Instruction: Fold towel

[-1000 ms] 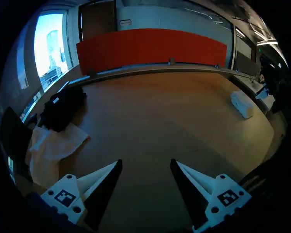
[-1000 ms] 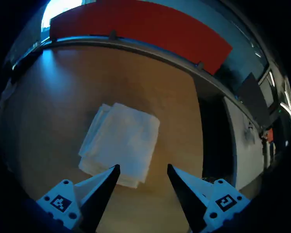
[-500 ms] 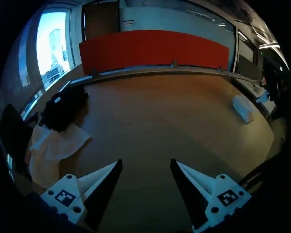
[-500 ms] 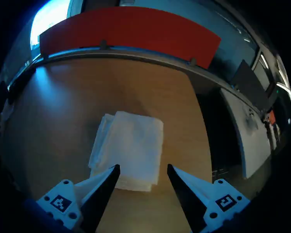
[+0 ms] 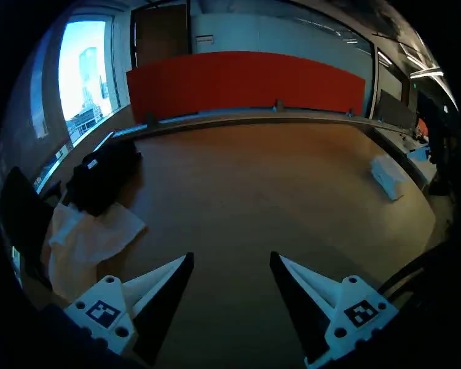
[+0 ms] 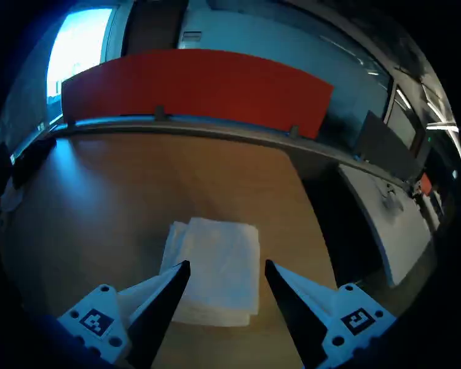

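right gripper (image 6: 226, 264): jaws wide, empty, poised above the towel (image 6: 218, 246), which lies squarely folded on the table (image 6: 107, 197) at 12 o'clock. left gripper (image 5: 230, 255): wide, empty. fold judged complete. a crumpled cloth (image 5: 86, 243) at 9 o'clock looks unfolded.

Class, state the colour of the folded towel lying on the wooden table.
The towel is white, seen best in the right gripper view.
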Demonstrator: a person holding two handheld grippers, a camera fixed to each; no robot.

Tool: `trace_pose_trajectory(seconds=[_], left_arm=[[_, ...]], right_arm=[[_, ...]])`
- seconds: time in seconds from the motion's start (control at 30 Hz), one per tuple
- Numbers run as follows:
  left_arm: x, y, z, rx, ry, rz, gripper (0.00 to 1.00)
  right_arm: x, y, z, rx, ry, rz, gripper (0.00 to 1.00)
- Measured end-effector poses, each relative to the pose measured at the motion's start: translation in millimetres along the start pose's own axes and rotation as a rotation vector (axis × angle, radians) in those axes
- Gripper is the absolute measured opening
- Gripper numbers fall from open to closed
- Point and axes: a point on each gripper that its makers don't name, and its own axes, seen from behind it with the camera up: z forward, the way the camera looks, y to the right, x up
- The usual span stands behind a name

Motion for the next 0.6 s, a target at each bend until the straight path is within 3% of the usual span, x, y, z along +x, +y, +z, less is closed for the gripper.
trace_pose_trajectory(seconds=[0.3, 0.6], left_arm=[[10.7, -2.0, 4.0, 0.004, 0.016, 0.010, 0.92], [21.6, -6.3, 7.8, 0.012, 0.039, 0.013, 0.92]], right_arm=[[34.0, -9.4, -11.5, -0.015, 0.192, 0.031, 0.94], [55.5, -15.3, -16.6, -0.041, 0.293, 0.033, 0.94]])
